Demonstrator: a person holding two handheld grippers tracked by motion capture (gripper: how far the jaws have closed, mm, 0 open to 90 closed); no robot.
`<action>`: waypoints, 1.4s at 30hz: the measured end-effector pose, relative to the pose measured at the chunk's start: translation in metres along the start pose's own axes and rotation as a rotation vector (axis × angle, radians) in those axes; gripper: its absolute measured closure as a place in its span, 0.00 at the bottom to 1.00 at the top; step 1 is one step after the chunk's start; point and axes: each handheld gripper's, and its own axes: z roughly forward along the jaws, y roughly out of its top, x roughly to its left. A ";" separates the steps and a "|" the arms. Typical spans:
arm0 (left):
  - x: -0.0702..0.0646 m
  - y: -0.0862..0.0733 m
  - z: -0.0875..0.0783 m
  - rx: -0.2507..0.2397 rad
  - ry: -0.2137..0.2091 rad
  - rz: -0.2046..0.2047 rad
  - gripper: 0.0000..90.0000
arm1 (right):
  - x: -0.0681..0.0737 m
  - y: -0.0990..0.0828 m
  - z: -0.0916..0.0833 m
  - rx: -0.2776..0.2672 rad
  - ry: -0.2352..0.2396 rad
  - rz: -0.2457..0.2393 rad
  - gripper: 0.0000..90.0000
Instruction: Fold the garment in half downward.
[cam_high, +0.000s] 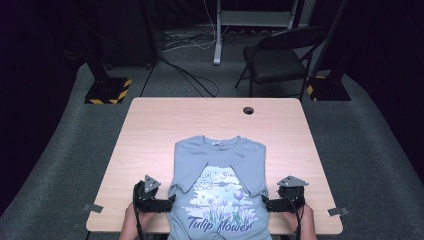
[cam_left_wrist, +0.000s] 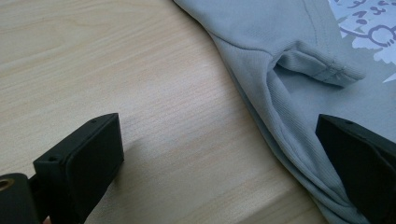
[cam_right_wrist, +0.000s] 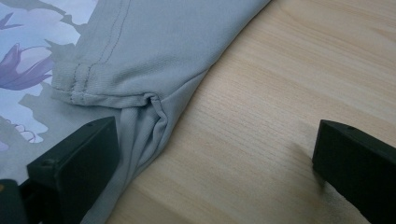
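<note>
A grey T-shirt (cam_high: 218, 185) with a "Tulip Flower" print lies face up near the tabletop's (cam_high: 150, 125) front edge, both sleeves folded inward, apparently mid-fold. The left gripper (cam_high: 169, 203) and right gripper (cam_high: 266, 202), jaws spread wide and holding nothing, flank its side edges, seemingly poised to pinch them. The hem runs past the front edge, out of sight.

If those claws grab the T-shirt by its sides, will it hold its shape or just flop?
The T-shirt will probably flop: its cloth already creases softly at the folded-in sleeve. It looks thin and light, so lifting should be easy. Pushed, it would likely bunch up on the table rather than slide whole. Both the left gripper and right gripper are open at its edges.
</note>
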 end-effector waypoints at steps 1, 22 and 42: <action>0.000 0.000 0.000 0.000 0.000 0.000 0.02 | 0.000 0.000 0.000 -0.001 0.002 -0.003 0.00; 0.002 0.001 -0.001 0.010 -0.038 0.040 0.03 | 0.007 0.007 -0.005 0.032 -0.010 -0.166 0.03; 0.005 0.013 -0.002 0.068 -0.116 0.006 0.04 | -0.003 0.014 -0.001 0.111 0.060 -0.085 0.03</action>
